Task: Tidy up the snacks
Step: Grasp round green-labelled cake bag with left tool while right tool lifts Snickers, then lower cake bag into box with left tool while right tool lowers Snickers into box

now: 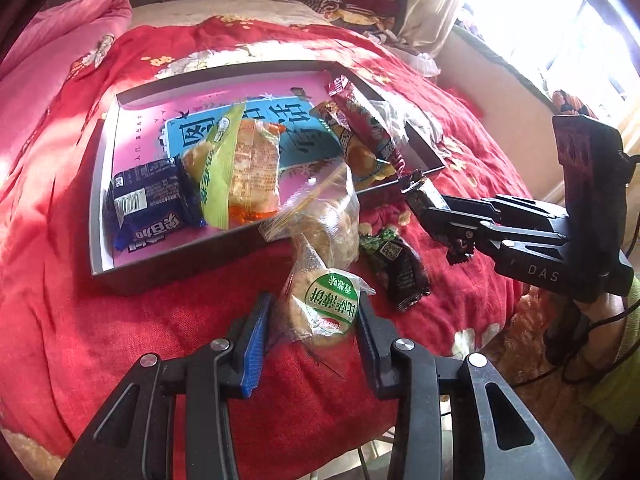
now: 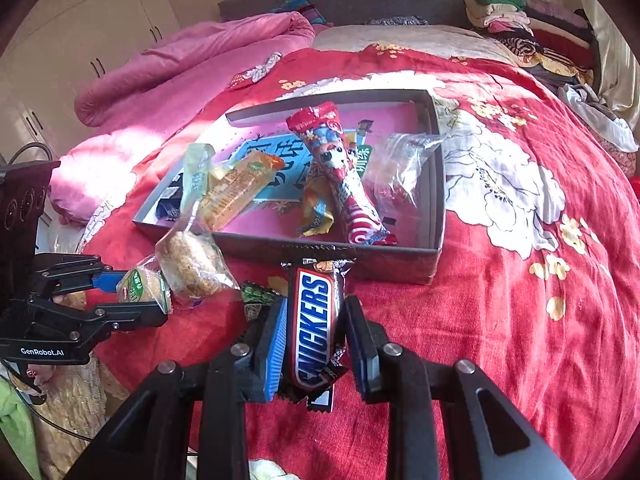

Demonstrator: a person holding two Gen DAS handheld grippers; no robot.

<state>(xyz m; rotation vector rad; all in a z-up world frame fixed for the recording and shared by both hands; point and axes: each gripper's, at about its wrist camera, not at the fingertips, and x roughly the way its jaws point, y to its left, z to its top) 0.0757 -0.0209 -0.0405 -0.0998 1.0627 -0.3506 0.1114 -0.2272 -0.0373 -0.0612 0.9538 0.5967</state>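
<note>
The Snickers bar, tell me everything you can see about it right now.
The Snickers bar is a brown, glossy wrapper with blue-and-white lettering edged in red, sealed, with serrated ends. It lies lengthwise between the pads of the right tongs, which are shut on its sides. It is held above the red bedspread, its far end pointing toward the near wall of the grey box, not yet inside it.

We see a red floral bedspread (image 2: 520, 280) with a pink quilt (image 2: 180, 60) bunched beside it. Folded clothes (image 2: 520, 20) sit stacked behind; white wardrobe doors (image 2: 80, 20) stand beyond.
</note>
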